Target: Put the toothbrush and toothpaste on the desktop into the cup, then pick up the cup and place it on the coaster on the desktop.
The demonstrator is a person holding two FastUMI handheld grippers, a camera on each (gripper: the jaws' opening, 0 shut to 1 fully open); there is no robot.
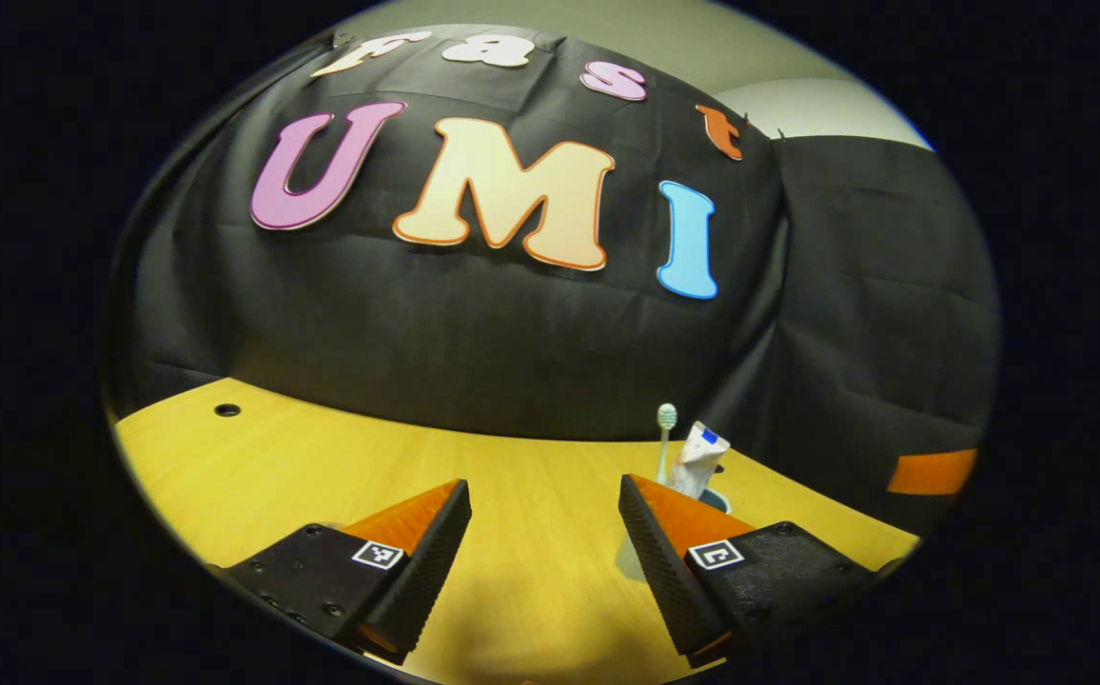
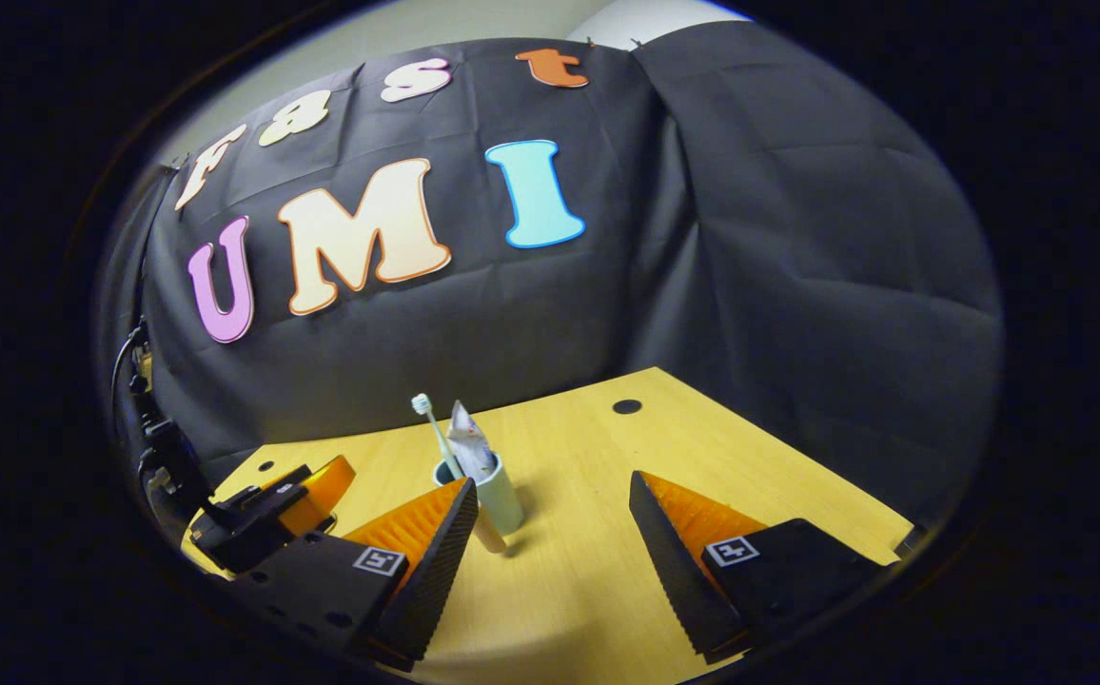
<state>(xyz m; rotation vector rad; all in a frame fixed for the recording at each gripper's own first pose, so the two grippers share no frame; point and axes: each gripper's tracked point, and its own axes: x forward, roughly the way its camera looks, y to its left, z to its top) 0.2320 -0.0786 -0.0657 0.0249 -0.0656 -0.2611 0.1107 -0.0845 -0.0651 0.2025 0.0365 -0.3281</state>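
Note:
A pale cup (image 2: 504, 497) stands on the yellow desktop (image 2: 607, 590) with a toothbrush (image 2: 428, 415) and a toothpaste tube (image 2: 467, 438) sticking up out of it. A tan edge, perhaps the coaster (image 2: 491, 544), shows at the cup's foot. My right gripper (image 2: 553, 483) is open, and the cup sits just beyond its left finger, untouched. In the left gripper view the toothbrush (image 1: 666, 423) and toothpaste tube (image 1: 700, 459) rise behind the right finger, which hides most of the cup (image 1: 719, 498). My left gripper (image 1: 543, 487) is open and holds nothing. It also shows at the desk's left (image 2: 269, 514).
The desktop has small round holes (image 1: 226, 410) (image 2: 626, 406) near its far edge. Black cloth walls close the booth behind and to the sides. An orange patch (image 1: 931, 471) sits on the wall at right. Cables and a stand (image 2: 155, 447) are at the far left.

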